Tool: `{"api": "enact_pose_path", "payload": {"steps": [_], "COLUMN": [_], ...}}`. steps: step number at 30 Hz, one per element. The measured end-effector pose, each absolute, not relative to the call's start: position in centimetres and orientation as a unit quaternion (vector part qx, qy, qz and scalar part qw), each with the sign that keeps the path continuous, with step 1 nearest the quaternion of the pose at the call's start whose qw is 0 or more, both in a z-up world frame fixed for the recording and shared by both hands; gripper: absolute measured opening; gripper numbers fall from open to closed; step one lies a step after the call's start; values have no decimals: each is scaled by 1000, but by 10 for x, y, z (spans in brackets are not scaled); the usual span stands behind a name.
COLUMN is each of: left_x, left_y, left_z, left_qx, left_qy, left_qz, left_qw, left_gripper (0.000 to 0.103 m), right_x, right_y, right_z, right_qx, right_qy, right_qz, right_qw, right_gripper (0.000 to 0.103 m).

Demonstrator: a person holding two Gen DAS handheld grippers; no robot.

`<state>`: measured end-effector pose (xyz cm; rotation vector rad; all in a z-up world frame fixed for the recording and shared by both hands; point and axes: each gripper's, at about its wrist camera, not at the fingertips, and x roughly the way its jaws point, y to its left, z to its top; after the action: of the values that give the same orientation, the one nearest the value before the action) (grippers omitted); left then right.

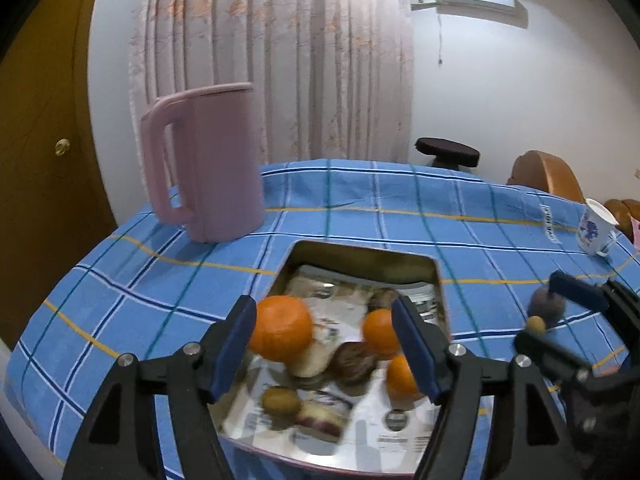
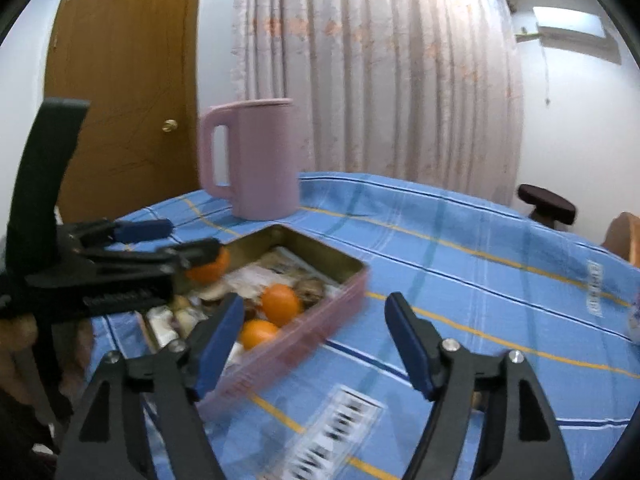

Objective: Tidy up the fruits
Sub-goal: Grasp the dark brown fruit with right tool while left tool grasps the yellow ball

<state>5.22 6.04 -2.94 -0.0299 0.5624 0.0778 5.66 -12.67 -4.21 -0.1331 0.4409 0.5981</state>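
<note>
Orange, the biggest mandarin [image 1: 281, 333] sits just inside my left gripper [image 1: 325, 350], touching or nearly touching the left pad, at the near-left part of the metal tin [image 1: 362, 254]. The jaws stand wide apart, so nothing is gripped; from the right wrist view the fruit seems to sit right at the tips, but I cannot tell whether it is resting on the tin's contents or just let go. Two smaller mandarins [image 1: 380, 332] lie further right in the tin, next to a brown wrinkled fruit [image 1: 354, 362] and a small brownish one [image 1: 281, 400].

I judge the step in hand to be placing this mandarin. To do it well I'd back the left gripper straight up and off, keeping the pads clear of the fruit so it doesn't roll, then turn to the loose pieces.

My right gripper [image 2: 316, 344] is also spread open and empty, hovering over the blue checked cloth [image 1: 120, 320] beside the tin's pink outer wall. In the left view a dark purplish fruit [image 1: 546, 306] and a small yellowish one [image 1: 535, 324] lie on the cloth by its tips.

Printed paper lines the tin, too blurred to read. A white label on the cloth and the blue motif on the white cup [image 1: 596, 230] are likewise illegible. A pink jug [image 1: 212, 164] stands behind the tin.
</note>
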Motion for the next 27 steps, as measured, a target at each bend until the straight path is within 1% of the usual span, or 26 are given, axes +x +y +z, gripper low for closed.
{"api": "enact_pose_path", "payload": {"steps": [4, 10, 14, 15, 20, 22, 24, 27], "left_x": [58, 65, 71, 73, 80, 82, 84, 85], "left_y": [34, -9, -31, -33, -37, -40, -44, -51], "left_z": [-31, -36, -43, -45, -49, -49, -49, -50], "left_qx": [-6, 16, 48, 51, 49, 48, 49, 48], "left_qy": [284, 293, 297, 300, 308, 309, 312, 314], "left_qz": [17, -15, -25, -25, -27, -29, -33, -43], "left_qw": [959, 956, 953, 952, 950, 949, 948, 947], "left_gripper": [71, 71, 71, 71, 71, 71, 71, 71], "right_x": [64, 95, 110, 114, 130, 136, 140, 138], "right_y": [-170, -223, -225, -222, -210, -214, -217, -226], "right_z": [-41, -48, -56, -58, -75, -81, -86, -86], "right_qx": [-64, -14, 4, 0, -7, 7, 21, 48], "right_qy": [218, 263, 296, 304, 344, 363, 381, 374], "right_qz": [230, 154, 164, 162, 164, 169, 183, 192], "right_qw": [946, 952, 941, 939, 925, 917, 906, 906], "right_gripper": [82, 82, 77, 73, 67, 63, 53, 52]}}
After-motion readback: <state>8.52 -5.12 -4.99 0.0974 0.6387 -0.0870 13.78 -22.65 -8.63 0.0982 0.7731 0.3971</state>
